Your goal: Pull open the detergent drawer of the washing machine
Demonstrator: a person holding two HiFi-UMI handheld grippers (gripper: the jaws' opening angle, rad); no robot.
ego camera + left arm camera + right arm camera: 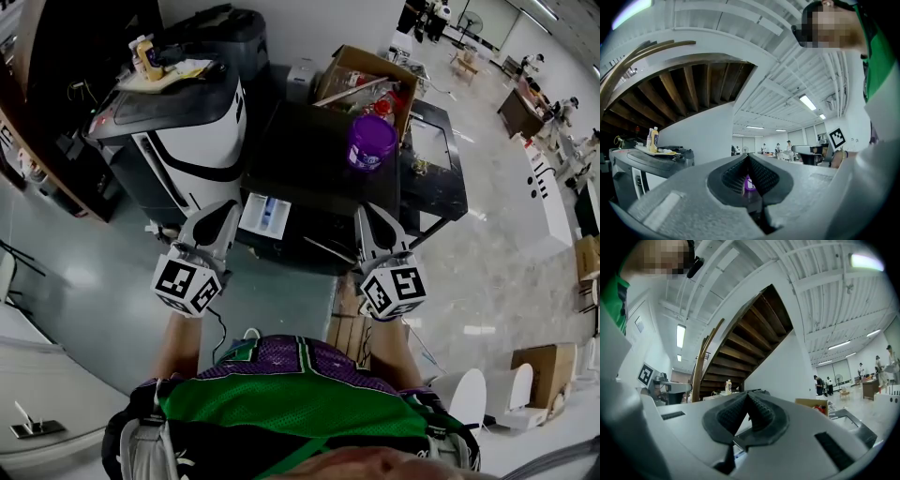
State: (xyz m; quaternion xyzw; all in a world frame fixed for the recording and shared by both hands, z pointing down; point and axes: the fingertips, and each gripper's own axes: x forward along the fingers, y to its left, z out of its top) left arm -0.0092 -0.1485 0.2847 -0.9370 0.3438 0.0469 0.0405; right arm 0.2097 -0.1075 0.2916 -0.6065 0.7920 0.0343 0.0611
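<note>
The dark washing machine [309, 155] stands right in front of me, with a purple detergent tub [371, 141] on its top. At its front left, the detergent drawer [266, 215] sticks out, showing a white tray with a blue insert. My left gripper [225, 214] points at the machine just left of the drawer, its pads together with nothing between them. In the left gripper view the gripper [749, 158] is shut and the purple tub [748, 182] shows behind the pads. My right gripper [368, 217] is at the machine's front right, shut and empty [748, 397].
A white-and-black appliance [187, 131] stands at the left, with bottles [145, 58] on its top. An open cardboard box [361, 80] sits behind the washer and a dark metal frame [436, 164] to its right. A wooden crate [349, 330] lies by my legs.
</note>
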